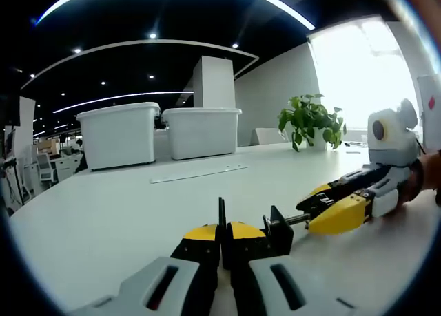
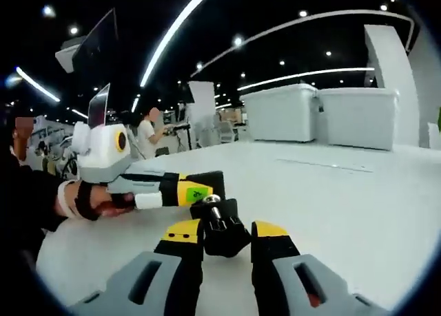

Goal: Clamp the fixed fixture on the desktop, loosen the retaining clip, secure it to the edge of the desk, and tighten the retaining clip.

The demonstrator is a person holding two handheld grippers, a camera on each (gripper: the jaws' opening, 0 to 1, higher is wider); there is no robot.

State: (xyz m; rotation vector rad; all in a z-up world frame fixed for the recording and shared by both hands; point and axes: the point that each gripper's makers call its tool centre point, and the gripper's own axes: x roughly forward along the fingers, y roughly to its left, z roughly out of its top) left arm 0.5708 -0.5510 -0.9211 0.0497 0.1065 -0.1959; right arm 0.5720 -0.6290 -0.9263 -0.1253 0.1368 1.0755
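We see the left hand-held gripper (image 1: 222,241) low over the white surface (image 1: 117,213), its yellow-tipped jaws drawn together on the thin upright plate of the black clamp fixture (image 1: 275,232). The fixture sits on the surface just ahead of the jaws, its screw rod running toward the right. In the left gripper view, the right hand-held gripper (image 1: 322,207) comes in from the right, and its yellow jaws close on the end of that rod.

In the right gripper view, the right hand-held gripper (image 2: 220,235) has its jaws around the clamp fixture (image 2: 220,228), touching both sides of its black knob end, with a shiny metal tip above. The left hand-held gripper (image 2: 201,188) reaches in from the left, held by a gloved hand (image 2: 93,200).

Farther back on the surface stand two white storage bins (image 1: 118,133), a long flat ruler (image 1: 198,173) lying between them and us, and a potted plant (image 1: 311,122) near the bright window.
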